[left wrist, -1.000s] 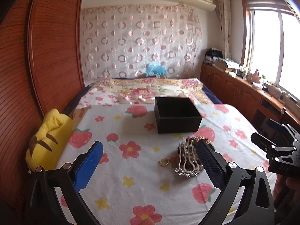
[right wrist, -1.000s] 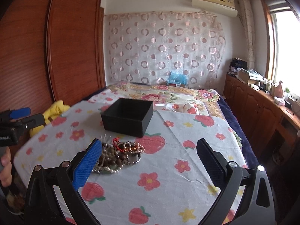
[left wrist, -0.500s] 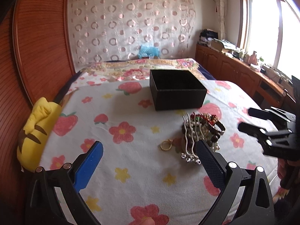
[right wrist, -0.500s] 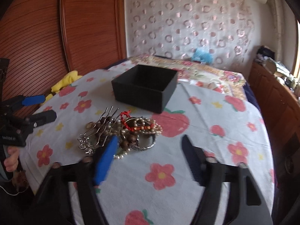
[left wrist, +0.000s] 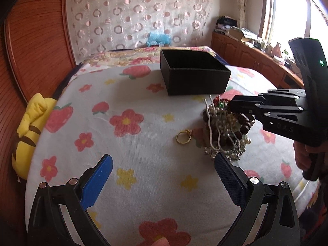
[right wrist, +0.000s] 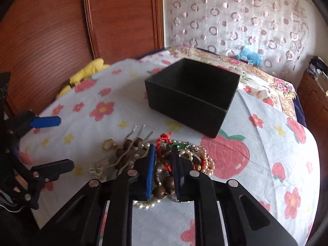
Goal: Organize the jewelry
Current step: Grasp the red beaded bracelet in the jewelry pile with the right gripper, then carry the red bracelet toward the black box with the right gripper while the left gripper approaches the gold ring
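Observation:
A tangled pile of jewelry (left wrist: pixel 224 129), with pearl strands, brown beads, a red cord and a silver hair comb, lies on the flowered cloth in front of an open black box (left wrist: pixel 192 74). A gold ring (left wrist: pixel 183 137) lies just left of the pile. My right gripper (right wrist: pixel 163 164) is down in the pile (right wrist: pixel 182 157), its jaws closed narrow around beads and the red cord. In the left wrist view it (left wrist: pixel 242 107) reaches in from the right. My left gripper (left wrist: pixel 162 176) is open and empty, short of the ring. The box (right wrist: pixel 192 94) looks empty.
A yellow plush toy (left wrist: pixel 28 131) lies at the cloth's left edge by the wooden headboard (left wrist: pixel 34 47). A wooden cabinet (left wrist: pixel 256 59) with clutter runs under the window at right. A blue item (left wrist: pixel 158 38) sits by the curtain.
My right gripper has dropped into the jewelry pile and its jaws have closed from wide open to narrow around beads. My left gripper has moved closer to the cloth and stays open.

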Motion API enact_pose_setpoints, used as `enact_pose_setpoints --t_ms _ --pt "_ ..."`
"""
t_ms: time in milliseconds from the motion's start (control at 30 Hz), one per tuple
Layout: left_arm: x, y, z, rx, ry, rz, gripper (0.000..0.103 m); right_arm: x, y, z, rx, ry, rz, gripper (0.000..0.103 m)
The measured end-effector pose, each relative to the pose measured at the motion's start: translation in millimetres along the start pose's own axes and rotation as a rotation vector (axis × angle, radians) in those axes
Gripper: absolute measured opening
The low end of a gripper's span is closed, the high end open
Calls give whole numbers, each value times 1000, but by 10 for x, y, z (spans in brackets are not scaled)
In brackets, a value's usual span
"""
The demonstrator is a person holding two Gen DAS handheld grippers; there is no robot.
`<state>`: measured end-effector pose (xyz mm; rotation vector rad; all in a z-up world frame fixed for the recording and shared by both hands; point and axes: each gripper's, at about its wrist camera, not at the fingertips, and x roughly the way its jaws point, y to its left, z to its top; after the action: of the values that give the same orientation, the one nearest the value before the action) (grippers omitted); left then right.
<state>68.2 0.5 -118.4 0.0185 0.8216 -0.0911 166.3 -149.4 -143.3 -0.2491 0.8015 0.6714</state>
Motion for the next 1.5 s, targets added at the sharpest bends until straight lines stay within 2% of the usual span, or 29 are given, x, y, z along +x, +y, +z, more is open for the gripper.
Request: enact_pose_setpoints --t_ms 67,200,367,833,900,1100,1200,1333,1433,1500 --pt "20 1 -13 4 9 1 96 7 -22 -4 -6 0 11 17" --pt "45 -5 -29 7 23 -7 96 -45 -86 -21 20 -27 35 6" --pt "79 5 13 31 28 -15 96 -176 -175 -8 43 -81 42 5" --pt "216 74 206 75 33 -90 95 -650 -608 215 84 -221 -66 3" --pt "240 83 228 76 44 -116 82 -722 -660 229 96 -236 -72 3" --pt "356 48 272 89 85 -181 58 -811 -730 172 101 -234 -102 3" --pt "414 14 278 107 105 -187 48 -781 -734 122 106 -220 -108 3" --pt "457 -48 268 139 117 -194 42 -731 -751 63 118 -204 -114 3" --pt "487 -92 267 170 115 -177 33 -698 -764 29 126 -191 -115 3" --pt "490 -108 269 192 113 -175 20 -679 -760 20 127 -184 -113 3"
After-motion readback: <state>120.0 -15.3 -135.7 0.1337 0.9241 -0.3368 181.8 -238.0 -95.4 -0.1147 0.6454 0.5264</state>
